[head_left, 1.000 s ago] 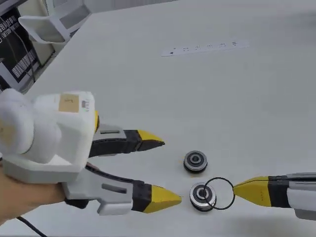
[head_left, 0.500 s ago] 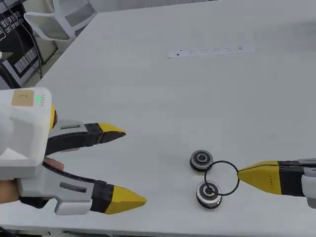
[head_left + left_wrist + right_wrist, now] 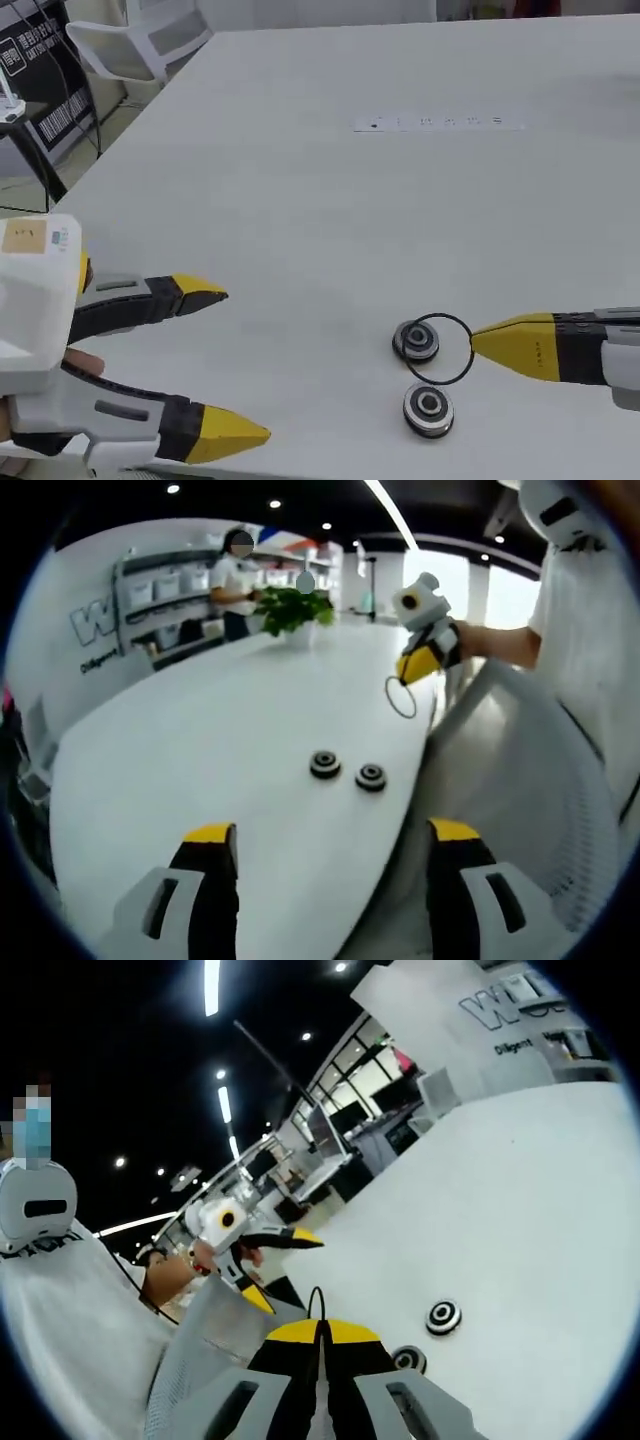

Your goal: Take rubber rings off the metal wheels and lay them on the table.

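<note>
Two metal wheels lie near the table's front edge, the far wheel and the near wheel. My right gripper comes in from the right, shut on a thin black rubber ring. In the left gripper view the ring hangs from the right gripper in the air above the wheels. My left gripper stands open and holds nothing, well to the left of the wheels. The right gripper view shows the ring edge-on between its shut jaws.
A power strip is set into the white table farther back. A white chair stands past the table's left corner. At the far end of the table is a potted plant. The table's front edge runs close to the wheels.
The ring, which lay against the near wheel, has risen clear of it in my right gripper. My left gripper has pulled back to the left, away from the wheels.
</note>
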